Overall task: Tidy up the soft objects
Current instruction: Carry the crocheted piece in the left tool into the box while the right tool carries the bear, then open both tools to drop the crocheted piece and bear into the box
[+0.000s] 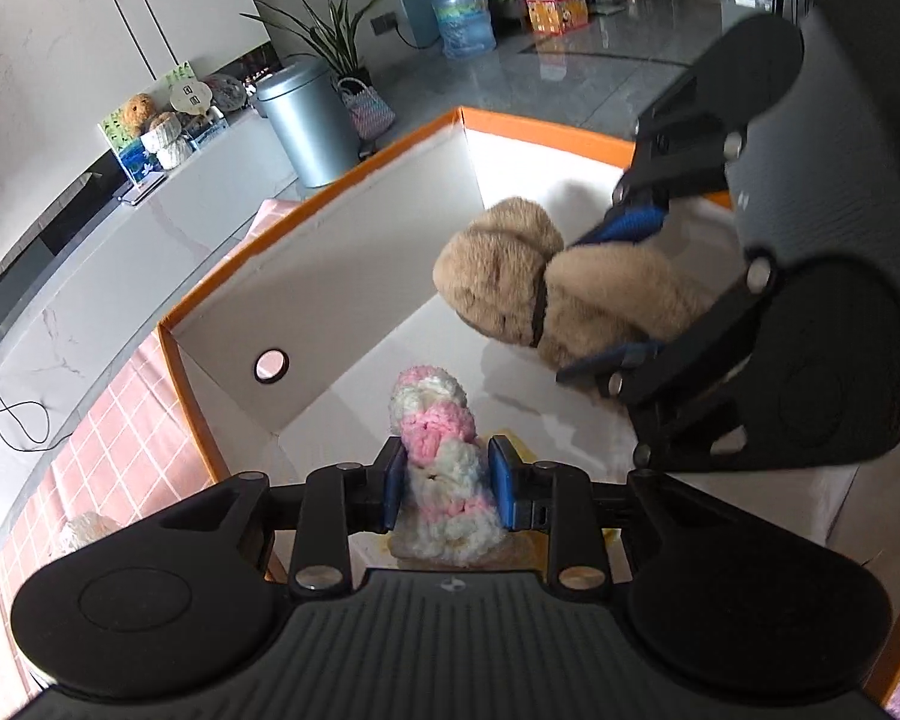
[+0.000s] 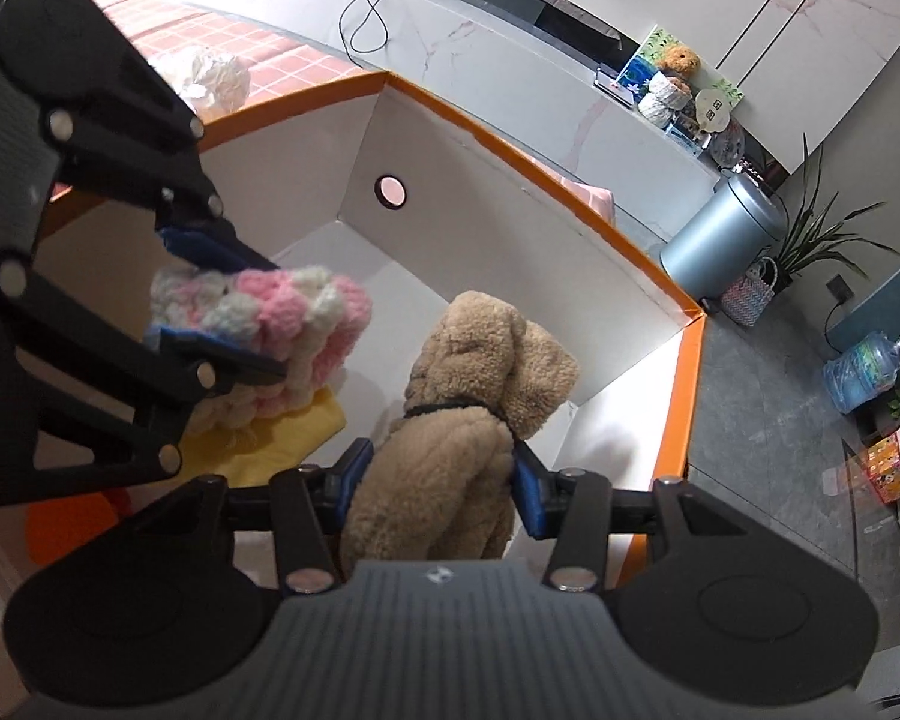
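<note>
Between the blue pads of the left gripper (image 1: 447,489), nearest its own camera, sat a pink-and-white chunky crocheted yarn piece (image 1: 435,450), the pads pressing its sides at a narrow setting while its lower end rested over a yellow cloth (image 2: 306,426) on the white floor of the box. That white cardboard box with an orange rim (image 1: 330,180) carried everything: both tools reached down inside it, and the yarn piece sat toward the end wall pierced by a round finger hole (image 1: 271,366). Just beside it, toward the opposite end, the right gripper (image 2: 441,489) was closed at a middling width on the body of a tan fuzzy plush dog with a dark collar (image 2: 468,420), whose head pointed at the far long wall and whose underside looked to be on or just above the box floor; I could not tell which. An orange patch (image 2: 72,525) lay on the floor near the yellow cloth. Outside the rim, a white fluffy soft item (image 2: 216,75) lay on a pink checked tablecloth (image 2: 240,42). Farther off stood a grey metal bin (image 1: 306,120), a woven basket (image 1: 369,108), a potted plant (image 1: 336,30) and a blue water jug (image 1: 462,15).
</note>
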Motion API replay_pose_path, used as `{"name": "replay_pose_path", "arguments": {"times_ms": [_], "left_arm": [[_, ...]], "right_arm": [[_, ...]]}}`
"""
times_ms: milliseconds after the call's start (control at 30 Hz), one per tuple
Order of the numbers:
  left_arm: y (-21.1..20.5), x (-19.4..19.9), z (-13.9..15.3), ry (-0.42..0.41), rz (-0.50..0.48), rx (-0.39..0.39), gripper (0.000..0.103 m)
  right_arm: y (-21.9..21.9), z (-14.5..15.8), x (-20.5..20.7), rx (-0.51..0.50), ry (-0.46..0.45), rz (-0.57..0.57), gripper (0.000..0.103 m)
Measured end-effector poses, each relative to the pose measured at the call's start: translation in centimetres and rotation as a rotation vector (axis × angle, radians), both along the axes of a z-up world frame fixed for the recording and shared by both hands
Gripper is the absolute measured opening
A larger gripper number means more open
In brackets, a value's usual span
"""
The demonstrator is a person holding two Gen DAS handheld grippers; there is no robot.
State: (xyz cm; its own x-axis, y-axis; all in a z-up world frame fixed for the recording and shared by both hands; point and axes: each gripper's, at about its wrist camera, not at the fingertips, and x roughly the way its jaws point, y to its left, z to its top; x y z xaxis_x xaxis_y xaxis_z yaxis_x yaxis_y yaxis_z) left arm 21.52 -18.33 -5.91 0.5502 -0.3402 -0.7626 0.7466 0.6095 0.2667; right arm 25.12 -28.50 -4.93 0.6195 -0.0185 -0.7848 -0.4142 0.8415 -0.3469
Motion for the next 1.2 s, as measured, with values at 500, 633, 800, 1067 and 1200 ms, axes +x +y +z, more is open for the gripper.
{"name": "replay_pose_path", "arguments": {"times_ms": [500, 633, 800, 1067, 1200], "left_arm": [[0.9, -0.3, 1.8, 0.001, 0.035, -0.052, 0.072], [1.2, -1.0, 2.7, -0.030, 0.039, -0.076, 0.074], [1.8, -1.9, 4.2, -0.057, 0.038, -0.128, 0.074], [3.2, -4.3, 6.4, -0.100, 0.048, -0.217, 0.074], [4.1, -5.5, 7.3, -0.108, 0.058, -0.265, 0.074]], "right_arm": [[-0.3, 1.0, -1.5, -0.037, -0.043, 0.029, 0.075], [-0.8, 2.0, -2.3, -0.012, -0.067, 0.022, 0.079], [-1.2, 3.2, -3.5, 0.032, -0.092, -0.002, 0.083], [-1.0, 4.8, -5.8, 0.092, -0.153, -0.102, 0.085], [-0.7, 5.6, -8.0, 0.123, -0.202, -0.149, 0.085]]}}
